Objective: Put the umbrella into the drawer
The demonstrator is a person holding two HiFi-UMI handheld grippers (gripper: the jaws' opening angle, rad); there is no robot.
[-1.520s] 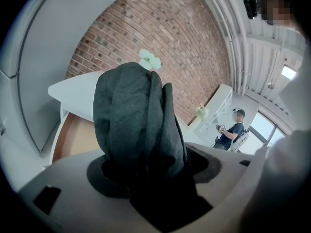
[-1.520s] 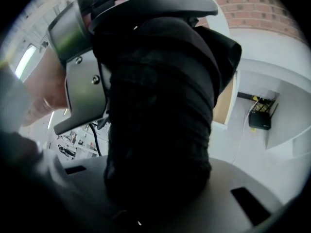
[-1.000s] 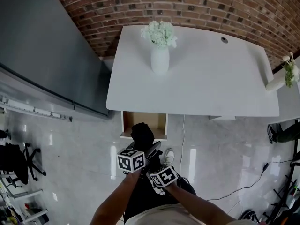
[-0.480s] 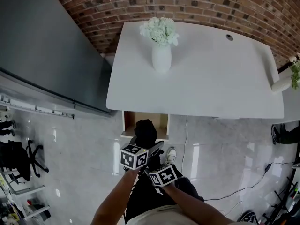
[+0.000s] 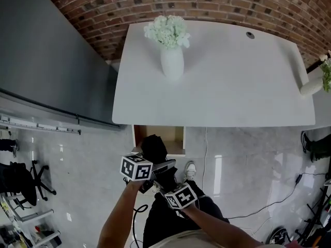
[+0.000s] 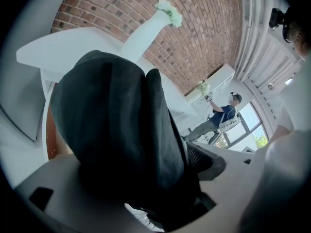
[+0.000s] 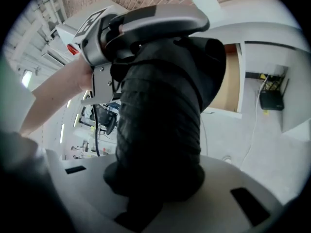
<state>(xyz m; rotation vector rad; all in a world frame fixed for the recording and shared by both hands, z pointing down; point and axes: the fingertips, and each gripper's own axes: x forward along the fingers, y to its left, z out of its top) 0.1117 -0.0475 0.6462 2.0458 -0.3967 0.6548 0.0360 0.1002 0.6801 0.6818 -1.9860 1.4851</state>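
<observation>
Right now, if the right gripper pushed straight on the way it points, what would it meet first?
Likely the left gripper, jaws opening around the far end of the umbrella that the right gripper is shut on. The open drawer lies beyond, slightly right; depth is unclear.

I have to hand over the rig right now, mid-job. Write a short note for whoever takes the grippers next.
Left gripper: jaws opening, with the top of the umbrella between them; it does not look like a firm hold.
Right gripper: shut on the umbrella's lower end, and probably carrying it.
Things: the folded black umbrella is held just in front of the open drawer under the white desk.
Done: drawer open, umbrella brought up to it.
To do: put the umbrella into the drawer and release it.
</observation>
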